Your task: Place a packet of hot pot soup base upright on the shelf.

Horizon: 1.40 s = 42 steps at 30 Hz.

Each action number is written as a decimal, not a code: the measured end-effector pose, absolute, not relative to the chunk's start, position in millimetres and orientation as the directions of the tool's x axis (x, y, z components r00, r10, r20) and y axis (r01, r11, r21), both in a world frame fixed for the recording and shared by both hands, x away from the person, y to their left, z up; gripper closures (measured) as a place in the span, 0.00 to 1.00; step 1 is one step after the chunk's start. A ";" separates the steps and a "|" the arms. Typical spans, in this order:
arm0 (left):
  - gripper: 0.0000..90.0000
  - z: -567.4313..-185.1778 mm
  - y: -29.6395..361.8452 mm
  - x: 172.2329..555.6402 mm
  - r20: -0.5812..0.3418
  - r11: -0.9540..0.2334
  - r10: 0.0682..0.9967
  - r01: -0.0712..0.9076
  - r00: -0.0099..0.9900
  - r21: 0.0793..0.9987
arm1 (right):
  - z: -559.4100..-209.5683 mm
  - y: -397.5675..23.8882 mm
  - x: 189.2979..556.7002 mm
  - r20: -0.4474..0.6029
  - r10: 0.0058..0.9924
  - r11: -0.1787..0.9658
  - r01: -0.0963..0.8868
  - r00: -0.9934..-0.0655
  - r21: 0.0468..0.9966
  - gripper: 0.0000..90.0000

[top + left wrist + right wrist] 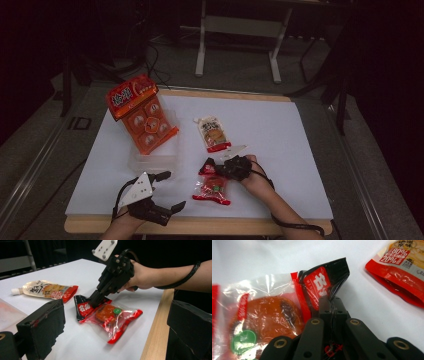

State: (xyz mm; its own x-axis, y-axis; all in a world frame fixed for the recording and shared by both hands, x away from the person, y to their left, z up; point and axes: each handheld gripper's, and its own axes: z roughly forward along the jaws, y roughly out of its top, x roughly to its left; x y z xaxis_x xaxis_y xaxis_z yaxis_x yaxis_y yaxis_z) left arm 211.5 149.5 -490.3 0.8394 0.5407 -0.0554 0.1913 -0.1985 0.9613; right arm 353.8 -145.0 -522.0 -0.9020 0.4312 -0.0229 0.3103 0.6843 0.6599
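Note:
A clear snack packet (212, 189) with red edges and an orange-brown cake inside lies flat near the front of the white table sheet (280, 130). My right gripper (210, 166) comes in from the right and is shut on the packet's black-and-red end flap. In the right gripper view the two jaws (332, 307) meet on the crumpled flap of the packet (262, 315). The left gripper view shows the same pinch (93, 301) on the packet (110, 316). My left gripper (175, 189) rests at the front left, open, with nothing between its fingers (42, 325).
A spouted sauce pouch (214, 133) lies just behind the packet. An orange multi-pack box (142, 112) leans over a clear plastic tray (152, 160) at the back left. The table's wooden front edge (200, 226) runs close under both hands.

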 end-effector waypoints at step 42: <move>0.04 -457.4 132.4 219.7 -0.085 -0.183 0.541 0.215 0.837 0.959 | -405.1 -172.0 278.5 -0.193 0.297 0.550 0.003 -0.935 0.835 1.00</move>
State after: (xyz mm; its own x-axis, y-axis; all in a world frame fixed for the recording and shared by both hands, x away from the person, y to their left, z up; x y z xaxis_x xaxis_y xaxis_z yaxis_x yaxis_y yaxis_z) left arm 219.7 132.4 -457.4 0.8371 0.5405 -0.0845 0.2152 -0.1832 0.9592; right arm 278.5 -172.0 -405.1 -0.9352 0.2971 -0.1927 0.0027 0.5501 0.8351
